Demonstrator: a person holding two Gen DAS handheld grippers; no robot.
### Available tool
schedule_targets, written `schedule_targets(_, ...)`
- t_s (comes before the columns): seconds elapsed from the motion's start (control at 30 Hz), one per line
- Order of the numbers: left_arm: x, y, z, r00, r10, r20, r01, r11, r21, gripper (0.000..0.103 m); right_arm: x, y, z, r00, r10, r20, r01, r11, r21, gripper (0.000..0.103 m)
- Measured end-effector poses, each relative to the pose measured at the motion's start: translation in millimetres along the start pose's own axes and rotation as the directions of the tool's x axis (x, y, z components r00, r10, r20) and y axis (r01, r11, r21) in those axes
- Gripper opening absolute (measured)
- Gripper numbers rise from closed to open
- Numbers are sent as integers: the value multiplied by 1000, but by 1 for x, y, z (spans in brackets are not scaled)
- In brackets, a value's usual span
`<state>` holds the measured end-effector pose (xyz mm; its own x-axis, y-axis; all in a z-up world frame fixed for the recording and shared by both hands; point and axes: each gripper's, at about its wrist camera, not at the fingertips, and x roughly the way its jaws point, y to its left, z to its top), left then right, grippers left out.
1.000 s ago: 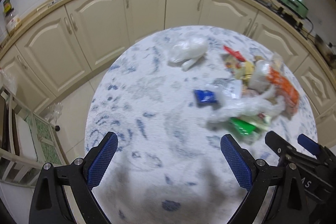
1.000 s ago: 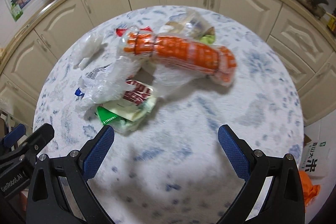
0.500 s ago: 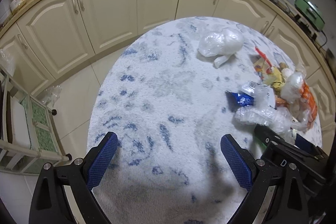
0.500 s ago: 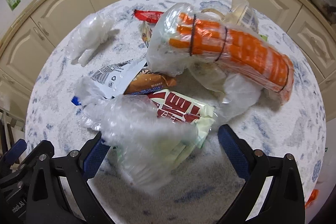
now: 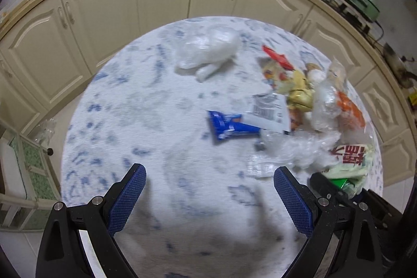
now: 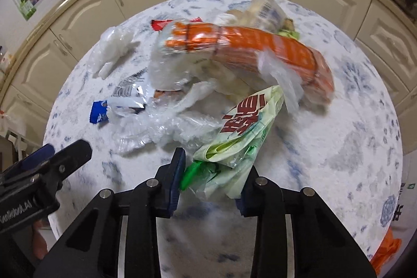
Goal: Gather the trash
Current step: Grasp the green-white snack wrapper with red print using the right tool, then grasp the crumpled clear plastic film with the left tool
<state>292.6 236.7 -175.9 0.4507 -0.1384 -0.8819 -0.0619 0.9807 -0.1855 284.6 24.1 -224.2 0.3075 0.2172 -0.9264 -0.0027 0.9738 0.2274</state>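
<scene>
Your right tongs point(image 6: 211, 173) are closing on the pale green plastic wrapper with red characters point(image 6: 242, 132), and its crumpled lower end already sits between the blue pads, so the bite looks nearly made. Finish the squeeze before you lift: thin film like this will probably slip if only a fold is pinched, so take a thick bunch near the darker green end. Lift slowly and watch the crinkled clear plastic film point(image 6: 166, 127) that lies against the wrapper, since it may drag along or slide off the edge.

Your left tongs point(image 5: 209, 196) stand wide open above the bare round blue-and-white mottled worktop point(image 5: 135, 106) with nothing between them. The nearest loose piece for them is the flat blue foil sachet point(image 5: 228, 125), just beside a white label sheet with a barcode point(image 5: 268, 111).

The rest of the trash lies heaped on the far right of the worktop:
- a long orange pack in clear wrap point(image 6: 260, 48), leaning over the green wrapper
- a white knotted plastic bag point(image 5: 208, 50), lying apart on the far side
- a red wrapper point(image 5: 277, 57) and yellowish packets behind the heap

The two tools are close together, so keep the left one clear as you raise the right. No bin shows in either view.
</scene>
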Motion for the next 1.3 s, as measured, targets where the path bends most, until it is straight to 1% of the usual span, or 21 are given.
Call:
schedule_targets(0.03, 1, -6, 0, 1000, -3, -3, 3, 1000, 9, 97, -3, -5, -3, 1000, -6, 0, 6, 1000, 7, 22)
schedule_targets(0.1, 6, -17, -1, 1000, -12, -16, 13, 999, 31, 97, -9, -16, -7, 1000, -9, 4, 9, 1000, 21, 20)
schedule_targets(0.13, 8, -22, -1, 1000, -20, -23, 21, 999, 39, 97, -12, -23, -9, 1000, -5, 5, 5, 1000, 29, 20)
schedule_targets(0.23, 17, -37, 0, 997, -51, -50, 54, 997, 59, 97, -19, -42, -11, 999, -39, 17, 38, 997, 60, 20)
schedule_targets(0.3, 22, -46, 3, 996, -66, -58, 70, 995, 65, 97, -22, -51, -11, 999, -45, 22, 44, 996, 74, 20)
schedule_targets(0.37, 28, -54, 5, 995, -72, -62, 76, 995, 67, 101, -23, -57, -12, 998, -54, 23, 52, 996, 76, 20)
schedule_targets(0.43, 34, -60, 8, 995, -78, -65, 82, 995, 62, 101, -21, -65, -11, 997, -74, 19, 72, 993, 90, 22)
schedule_targets(0.47, 37, -63, 9, 994, -84, -66, 88, 994, 61, 101, -21, -67, -10, 997, -76, 18, 74, 993, 91, 26)
schedule_targets(0.5, 41, -66, 11, 994, -91, -67, 95, 994, 61, 101, -20, -70, -9, 997, -80, 20, 77, 992, 98, 26)
schedule_targets(0.53, 45, -68, 12, 993, -100, -65, 104, 993, 62, 98, -18, -72, -7, 996, -84, 17, 81, 991, 105, 27)
schedule_targets(0.57, 50, -71, 13, 993, -104, -64, 107, 992, 60, 87, -17, -72, -6, 996, -85, 16, 83, 991, 108, 27)
schedule_targets(0.6, 53, -72, 14, 994, -93, -54, 96, 994, 59, 85, -17, -73, -4, 996, -83, 19, 81, 991, 109, 28)
schedule_targets(0.63, 53, -73, 14, 997, -71, -22, 73, 995, 65, 67, -17, -75, -3, 996, -82, 19, 79, 991, 110, 29)
schedule_targets(0.67, 55, -74, 13, 998, -62, -11, 62, 996, 66, 49, -16, -77, -1, 997, -77, 21, 74, 990, 116, 31)
schedule_targets(0.7, 55, -73, 13, 998, -59, -2, 59, 996, 61, 43, -15, -78, 2, 997, -69, 23, 65, 990, 125, 34)
schedule_targets(0.73, 56, -71, 13, 996, -84, -6, 84, 995, 51, 32, -14, -79, 4, 998, -65, 27, 61, 989, 131, 34)
schedule_targets(0.77, 56, -70, 12, 995, -99, -11, 99, 994, 46, 27, -14, -79, 6, 997, -65, 33, 60, 989, 134, 34)
schedule_targets(0.8, 56, -68, 11, 994, -107, -17, 108, 993, 49, 25, -12, -79, 8, 997, -65, 39, 59, 989, 133, 33)
schedule_targets(0.83, 56, -68, 11, 994, -111, -20, 112, 992, 52, 22, -11, -80, 10, 997, -67, 47, 60, 990, 130, 24)
schedule_targets(0.97, 51, -64, 9, 994, -107, -19, 108, 993, 55, 19, -10, -85, 10, 998, -41, 55, 33, 989, 145, 23)
schedule_targets(1.3, 27, -66, -2, 997, -76, 9, 75, 994, 84, 19, -20, -87, 4, 998, -29, 64, 19, 987, 158, 22)
